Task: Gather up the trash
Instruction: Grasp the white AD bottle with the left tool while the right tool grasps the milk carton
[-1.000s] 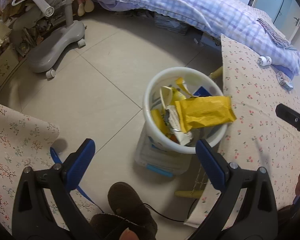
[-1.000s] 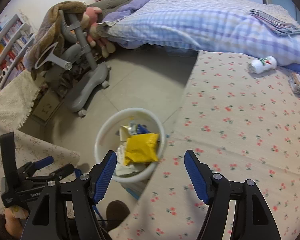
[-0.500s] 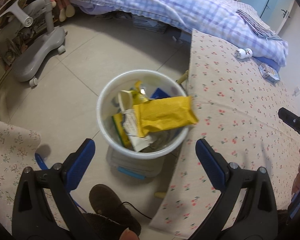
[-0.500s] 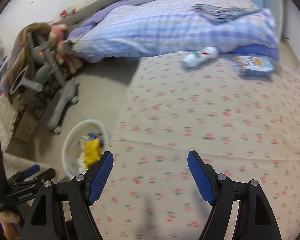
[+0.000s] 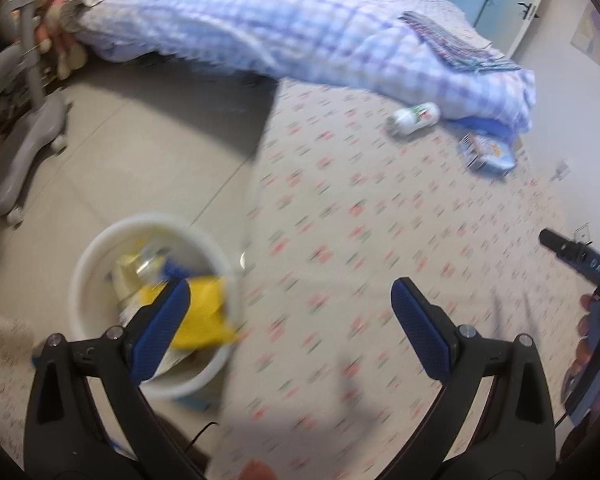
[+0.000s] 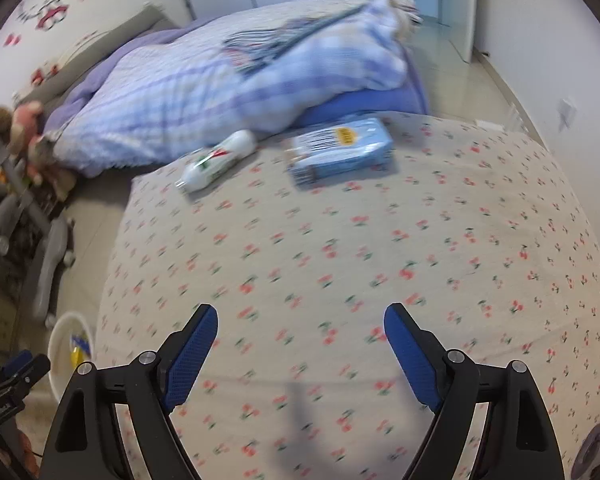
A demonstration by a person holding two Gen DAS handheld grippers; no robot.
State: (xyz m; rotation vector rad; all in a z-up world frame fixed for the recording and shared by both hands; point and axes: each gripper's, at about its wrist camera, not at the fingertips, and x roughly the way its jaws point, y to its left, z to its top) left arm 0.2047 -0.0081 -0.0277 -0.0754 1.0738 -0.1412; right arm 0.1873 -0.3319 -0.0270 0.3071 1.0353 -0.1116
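Two items on cherry-print cloth (image 6: 340, 248): white bottle (image 6: 216, 160) (cylindrical), flat blue pack (image 6: 340, 152).

1. Table (image 6: 340, 260) stands right of the bin (image 5: 100, 248), bin on the floor just beside the table's edge.
2. Wrappers (image 5: 204, 312) lie in the bin.
3. Bottle (image 6: 216, 164) lies on its side at the table's far edge, packet (image 6: 340, 152) just right of it.
4. Bed with quilt (image 6: 220, 80) sits behind the table.
5. Chair base (image 5: 24, 148) on the floor, left of the bin and farther back.
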